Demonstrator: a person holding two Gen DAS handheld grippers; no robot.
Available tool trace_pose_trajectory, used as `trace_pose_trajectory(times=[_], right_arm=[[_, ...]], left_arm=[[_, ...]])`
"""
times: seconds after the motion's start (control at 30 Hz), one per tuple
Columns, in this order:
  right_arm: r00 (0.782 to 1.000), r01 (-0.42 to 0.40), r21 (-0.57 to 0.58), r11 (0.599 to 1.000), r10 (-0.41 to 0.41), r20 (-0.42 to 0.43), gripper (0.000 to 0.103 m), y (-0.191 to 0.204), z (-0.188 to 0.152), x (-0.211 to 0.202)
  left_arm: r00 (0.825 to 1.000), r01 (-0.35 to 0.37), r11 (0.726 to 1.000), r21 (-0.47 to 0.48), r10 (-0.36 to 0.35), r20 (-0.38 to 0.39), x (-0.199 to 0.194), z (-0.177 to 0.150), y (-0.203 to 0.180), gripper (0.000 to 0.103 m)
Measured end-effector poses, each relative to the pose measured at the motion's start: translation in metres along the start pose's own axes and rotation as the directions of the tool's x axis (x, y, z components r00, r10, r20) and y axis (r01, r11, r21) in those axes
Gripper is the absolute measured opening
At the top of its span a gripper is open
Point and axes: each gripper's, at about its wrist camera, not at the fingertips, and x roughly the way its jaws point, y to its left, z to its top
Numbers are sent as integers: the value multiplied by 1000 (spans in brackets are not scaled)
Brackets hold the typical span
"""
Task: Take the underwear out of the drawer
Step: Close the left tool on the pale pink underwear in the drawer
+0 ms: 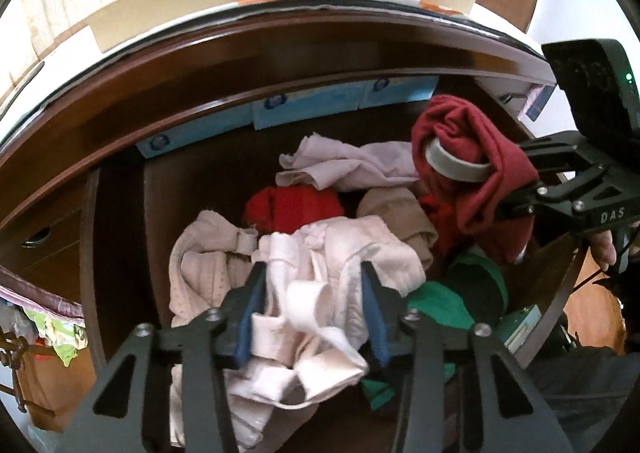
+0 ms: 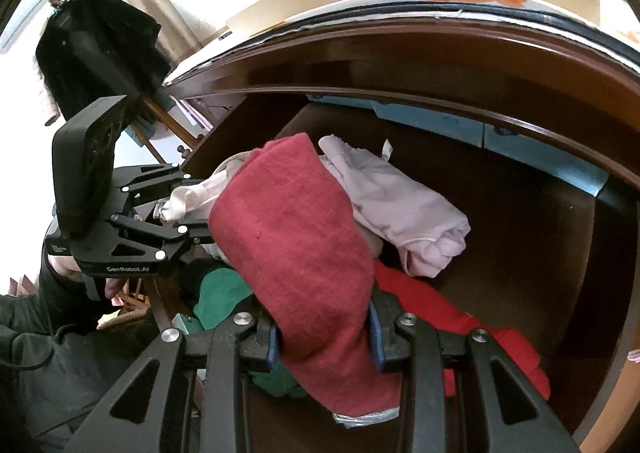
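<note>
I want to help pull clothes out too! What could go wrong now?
1. The left gripper sits around a bunched cream garment; its loose straps might drag out other clothes.
2. The dark red underwear hangs from the right gripper and could slip back into the drawer.

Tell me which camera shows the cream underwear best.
The left wrist view: the cream underwear fills its centre, bunched between the left claw's blue pads. The right wrist view shows only a pale edge of it by that claw, behind the maroon garment.
</note>
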Motion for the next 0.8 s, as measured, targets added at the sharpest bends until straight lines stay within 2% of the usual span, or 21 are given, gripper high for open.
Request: trace_pose_trajectory(times=[0.17, 0.4, 0.8], right_arm=[[1000, -5, -2, 1000, 5, 11, 36, 1, -2, -3], [999, -11, 8, 1000, 11, 39, 36, -2, -4, -9], [995, 13, -25, 1000, -11, 96, 36, 5, -7, -20]], left_arm=[[1000, 6, 1000, -12, -5, 24, -9, 1, 2, 33], [998, 14, 999, -39, -11, 58, -20, 2, 8, 30], [987, 23, 998, -63, -13, 158, -42, 6, 10, 30]])
